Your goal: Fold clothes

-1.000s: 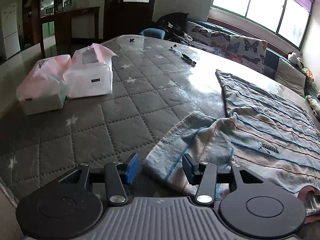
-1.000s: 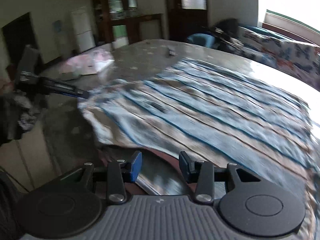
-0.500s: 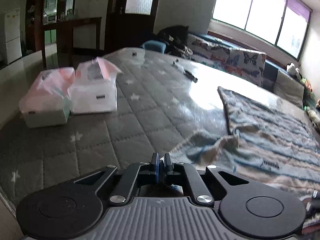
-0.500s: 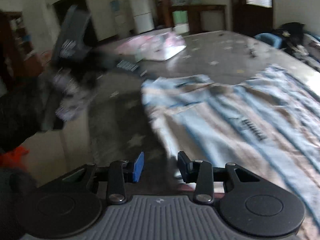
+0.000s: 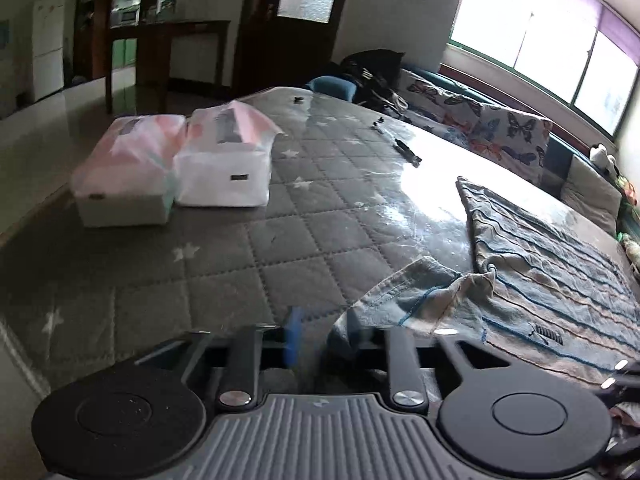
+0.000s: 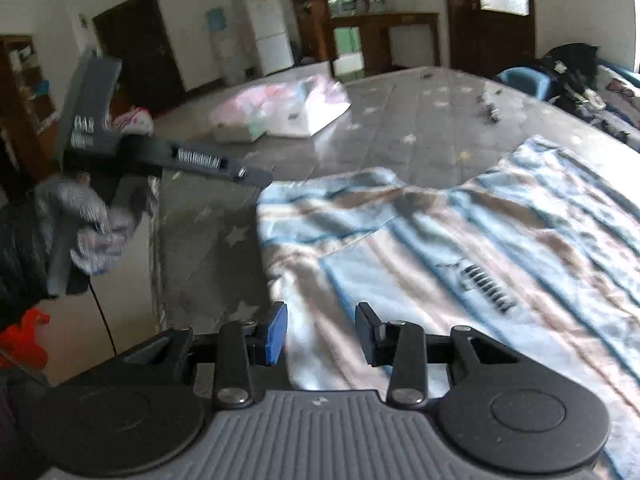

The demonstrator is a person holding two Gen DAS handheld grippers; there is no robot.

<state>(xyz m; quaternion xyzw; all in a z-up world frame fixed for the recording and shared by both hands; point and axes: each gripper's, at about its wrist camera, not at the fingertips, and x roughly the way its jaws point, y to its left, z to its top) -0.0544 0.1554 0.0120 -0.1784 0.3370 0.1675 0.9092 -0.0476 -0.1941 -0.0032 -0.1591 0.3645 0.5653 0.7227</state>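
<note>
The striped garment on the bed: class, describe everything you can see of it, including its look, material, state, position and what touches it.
The striped garment is pale blue with thin blue and tan stripes, a soft, towel-like fabric and a small dark printed mark. It lies spread but wrinkled on the grey quilted bed, with its near corner folded back over itself. The left gripper sits open at that rumpled corner; the right gripper hovers open over its near edge. Neither visibly grips it.

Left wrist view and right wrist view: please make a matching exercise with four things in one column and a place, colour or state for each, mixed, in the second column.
1. striped garment
2. white tissue pack
3. left gripper
4. butterfly cushion

A. on the sofa under the window
B. open
C. spread on the mattress, sleeve folded over
D. beside a pink pack

Pairs: 1-C, 2-D, 3-B, 4-A
</note>
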